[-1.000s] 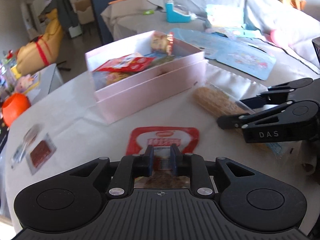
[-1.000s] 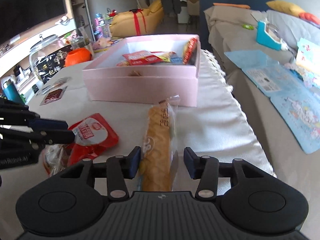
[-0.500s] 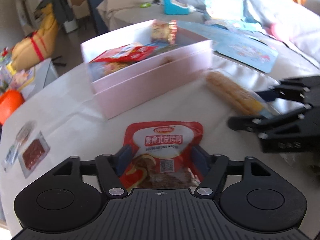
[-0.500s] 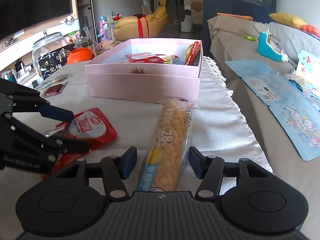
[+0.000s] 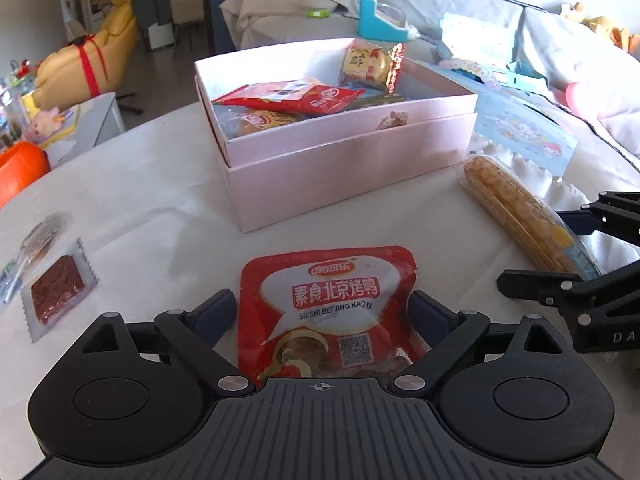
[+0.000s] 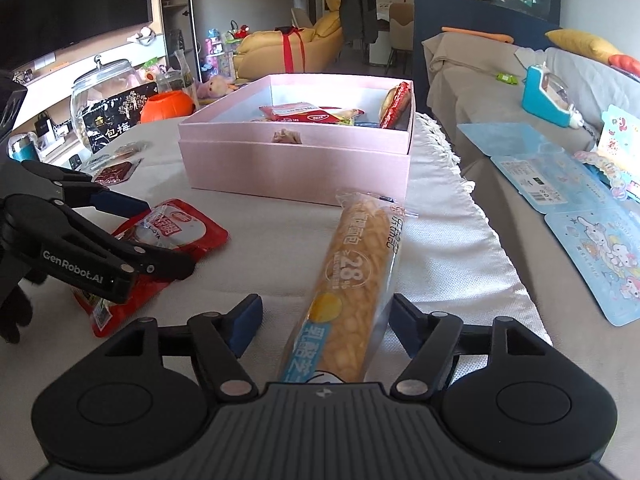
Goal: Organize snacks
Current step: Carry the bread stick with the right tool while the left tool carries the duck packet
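Pale pink box (image 5: 352,168) on a white cloth (image 5: 160,208). In front of the box: red pouch (image 5: 332,300) with a white panel and red lettering; to its right, golden-yellow bread stick (image 6: 356,272) in clear wrap with a blue end. Left of the box: clear sachet (image 5: 56,292) with a dark red square.

Glossy red foil pouch (image 5: 326,304), satin pink cardboard box (image 5: 352,168), woven matt tablecloth (image 6: 452,240)

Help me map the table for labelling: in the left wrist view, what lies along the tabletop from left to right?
Small square snack packet → red snack pouch between the left gripper jaws, which are opening → long bread stick pack → right gripper.
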A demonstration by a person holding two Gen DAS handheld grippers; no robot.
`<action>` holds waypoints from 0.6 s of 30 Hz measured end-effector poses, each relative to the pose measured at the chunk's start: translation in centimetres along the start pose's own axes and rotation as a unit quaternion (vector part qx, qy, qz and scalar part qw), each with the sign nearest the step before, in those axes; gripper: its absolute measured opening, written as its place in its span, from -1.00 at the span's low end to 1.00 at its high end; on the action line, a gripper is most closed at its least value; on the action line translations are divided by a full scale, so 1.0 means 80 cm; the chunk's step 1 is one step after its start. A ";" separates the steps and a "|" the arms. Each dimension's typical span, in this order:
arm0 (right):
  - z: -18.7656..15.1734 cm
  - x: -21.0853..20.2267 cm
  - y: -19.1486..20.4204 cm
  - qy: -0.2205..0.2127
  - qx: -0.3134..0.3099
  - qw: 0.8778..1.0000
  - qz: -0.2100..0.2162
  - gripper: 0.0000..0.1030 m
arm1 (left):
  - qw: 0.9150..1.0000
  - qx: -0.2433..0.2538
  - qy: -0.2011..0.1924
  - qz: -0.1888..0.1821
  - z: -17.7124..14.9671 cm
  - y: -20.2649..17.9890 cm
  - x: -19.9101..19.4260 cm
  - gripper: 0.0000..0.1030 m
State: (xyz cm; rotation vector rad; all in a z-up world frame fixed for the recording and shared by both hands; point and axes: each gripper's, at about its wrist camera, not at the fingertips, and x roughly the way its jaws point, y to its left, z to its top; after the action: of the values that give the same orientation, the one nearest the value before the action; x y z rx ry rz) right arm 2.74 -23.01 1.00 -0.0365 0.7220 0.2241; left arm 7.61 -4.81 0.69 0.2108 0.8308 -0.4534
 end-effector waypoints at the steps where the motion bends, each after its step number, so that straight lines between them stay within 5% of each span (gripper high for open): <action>1: 0.000 0.000 0.001 0.000 -0.001 1.000 -0.001 0.36 | 1.000 -0.003 0.002 0.000 0.000 0.000 0.000 0.86; 5: 0.001 0.000 0.002 0.003 -0.003 1.000 -0.002 0.38 | 1.000 0.002 -0.004 0.000 -0.007 -0.005 -0.008 0.77; 10: 0.013 0.002 0.000 0.026 0.011 1.000 -0.001 0.38 | 1.000 -0.004 -0.014 -0.002 -0.029 -0.006 -0.034 0.41; 18: 0.019 0.012 0.004 0.033 0.012 0.999 -0.021 0.38 | 1.000 0.000 0.003 -0.002 -0.046 -0.014 -0.053 0.49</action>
State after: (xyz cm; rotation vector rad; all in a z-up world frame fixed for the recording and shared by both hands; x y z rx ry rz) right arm 4.37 -22.32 1.56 -0.0370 0.7895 0.1754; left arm 2.15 -3.22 1.40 0.2098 0.8364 -0.4564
